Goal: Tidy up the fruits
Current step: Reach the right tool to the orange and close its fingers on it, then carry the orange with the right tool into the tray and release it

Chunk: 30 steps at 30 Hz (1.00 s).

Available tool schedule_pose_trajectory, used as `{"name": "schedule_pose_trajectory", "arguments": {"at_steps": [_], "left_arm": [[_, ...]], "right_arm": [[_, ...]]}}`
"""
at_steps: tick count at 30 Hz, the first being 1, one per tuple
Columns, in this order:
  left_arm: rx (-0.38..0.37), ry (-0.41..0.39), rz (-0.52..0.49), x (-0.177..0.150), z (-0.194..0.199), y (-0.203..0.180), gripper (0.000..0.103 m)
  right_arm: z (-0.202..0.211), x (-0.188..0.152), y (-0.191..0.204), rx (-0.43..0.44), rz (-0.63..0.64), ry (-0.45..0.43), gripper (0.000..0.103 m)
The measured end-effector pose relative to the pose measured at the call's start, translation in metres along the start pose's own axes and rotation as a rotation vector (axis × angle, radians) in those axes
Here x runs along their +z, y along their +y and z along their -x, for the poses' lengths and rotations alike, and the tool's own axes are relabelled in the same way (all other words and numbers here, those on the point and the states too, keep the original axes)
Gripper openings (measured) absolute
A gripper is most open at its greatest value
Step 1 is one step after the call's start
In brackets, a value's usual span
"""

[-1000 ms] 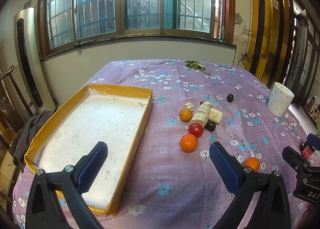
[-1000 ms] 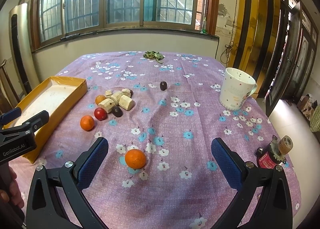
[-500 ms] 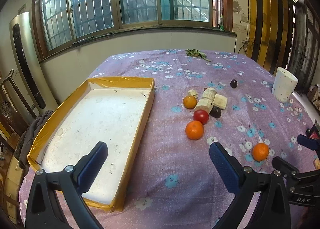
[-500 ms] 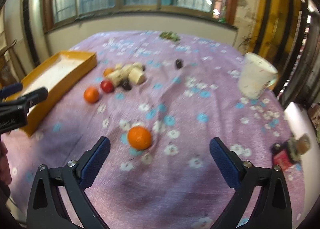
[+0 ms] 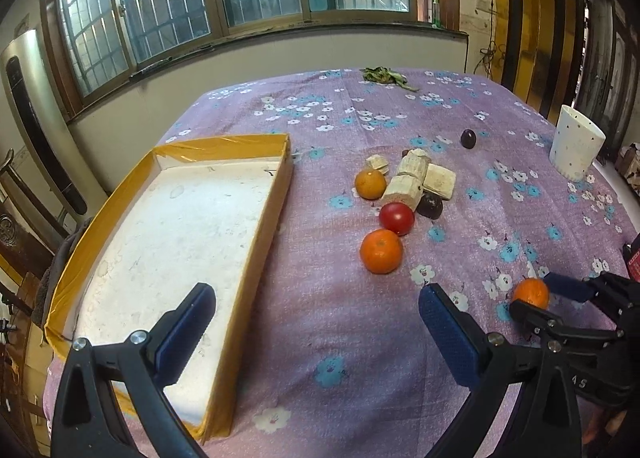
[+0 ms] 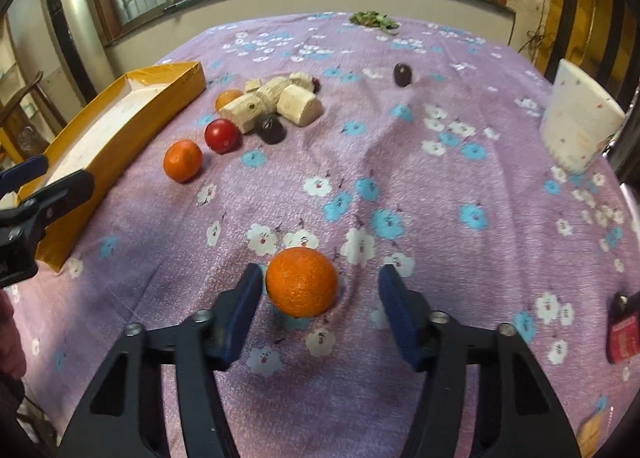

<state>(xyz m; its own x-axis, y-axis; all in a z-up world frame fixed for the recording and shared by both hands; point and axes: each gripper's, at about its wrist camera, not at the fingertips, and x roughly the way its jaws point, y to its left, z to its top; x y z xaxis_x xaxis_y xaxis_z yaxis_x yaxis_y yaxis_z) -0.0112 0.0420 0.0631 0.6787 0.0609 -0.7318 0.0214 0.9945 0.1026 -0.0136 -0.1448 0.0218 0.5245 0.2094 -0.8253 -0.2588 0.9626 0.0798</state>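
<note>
An orange [image 6: 301,281] lies on the purple flowered cloth between the fingers of my right gripper [image 6: 320,298]; the left pad touches or nearly touches it, the right pad stands apart. The same orange [image 5: 530,292] shows between the right gripper's fingers [image 5: 560,286] in the left wrist view. My left gripper [image 5: 316,330] is open and empty over the cloth beside the yellow-rimmed tray [image 5: 256,254]. A second orange [image 5: 380,251], a red tomato [image 5: 396,218], a small orange [image 5: 370,184], a dark plum [image 5: 430,205] and pale cut chunks [image 5: 416,177] cluster mid-table.
Another dark plum [image 5: 468,138] lies farther back. A white dotted cup [image 5: 576,149] stands at the right. Green leaves [image 5: 384,76] lie at the far edge. A red-and-black object [image 6: 622,332] lies at the right. The tray [image 6: 120,125] is on the left.
My right gripper has moved down and forward around the orange, and its jaws have narrowed. The left gripper has shifted slightly and stays open.
</note>
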Motion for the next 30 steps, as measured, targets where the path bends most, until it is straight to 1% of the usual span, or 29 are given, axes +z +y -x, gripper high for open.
{"name": "schedule_pose_trajectory", "arguments": {"at_steps": [1,4,6,8,12,13,14,15,16,17,18,19,20,21,22,25,26,30], "left_arm": [[0.0,0.004,-0.007,0.002,-0.003,-0.002,0.103],[-0.013,0.033,-0.034,0.01,-0.015,-0.012,0.103],[-0.027,0.047,-0.049,0.014,-0.023,-0.016,0.103],[-0.044,0.078,-0.058,0.019,-0.034,-0.02,0.103],[-0.079,0.143,-0.043,0.026,-0.058,-0.022,0.102],[-0.089,0.152,-0.042,0.026,-0.062,-0.023,0.097],[-0.107,0.167,-0.039,0.027,-0.067,-0.023,0.088],[-0.124,0.183,-0.035,0.027,-0.072,-0.023,0.083],[-0.147,0.206,-0.028,0.026,-0.078,-0.023,0.074],[-0.168,0.227,-0.015,0.025,-0.084,-0.022,0.061],[-0.195,0.257,0.009,0.023,-0.09,-0.02,0.056],[-0.2,0.227,0.018,0.022,-0.087,-0.018,0.053],[-0.223,0.222,0.022,0.022,-0.086,-0.017,0.042],[-0.248,0.234,0.028,0.021,-0.087,-0.016,0.041],[-0.25,0.222,0.03,0.021,-0.085,-0.015,0.038],[-0.264,0.22,0.028,0.02,-0.084,-0.015,0.038],[-0.267,0.219,0.022,0.021,-0.083,-0.016,0.038],[-0.296,0.215,0.01,0.015,-0.075,-0.013,0.038]], "right_arm": [[0.0,0.0,0.0,0.015,0.002,-0.004,0.044],[0.002,0.001,-0.001,0.023,0.002,-0.011,0.042],[0.004,0.0,-0.004,0.038,-0.009,-0.018,0.042],[0.006,0.0,-0.008,0.052,-0.024,-0.02,0.042],[0.004,0.0,-0.009,0.065,-0.03,-0.017,0.042],[0.004,0.0,-0.009,0.068,-0.03,-0.017,0.042],[0.003,0.0,-0.008,0.073,-0.03,-0.015,0.042],[0.002,0.0,-0.008,0.075,-0.031,-0.014,0.042],[0.001,0.0,-0.008,0.079,-0.031,-0.011,0.042],[0.0,0.0,-0.008,0.084,-0.031,-0.004,0.042],[-0.001,0.0,-0.007,0.081,-0.032,-0.001,0.042],[-0.002,0.0,-0.007,0.082,-0.033,0.002,0.042],[-0.003,0.0,-0.007,0.085,-0.034,0.009,0.042],[-0.004,0.0,-0.006,0.079,-0.031,0.007,0.042],[-0.004,0.0,-0.005,0.076,-0.028,0.009,0.042],[-0.006,0.003,-0.001,0.051,-0.009,0.002,0.041],[-0.007,0.003,0.0,0.052,-0.011,0.002,0.034],[-0.002,0.003,-0.003,0.059,-0.03,-0.002,0.034]]}}
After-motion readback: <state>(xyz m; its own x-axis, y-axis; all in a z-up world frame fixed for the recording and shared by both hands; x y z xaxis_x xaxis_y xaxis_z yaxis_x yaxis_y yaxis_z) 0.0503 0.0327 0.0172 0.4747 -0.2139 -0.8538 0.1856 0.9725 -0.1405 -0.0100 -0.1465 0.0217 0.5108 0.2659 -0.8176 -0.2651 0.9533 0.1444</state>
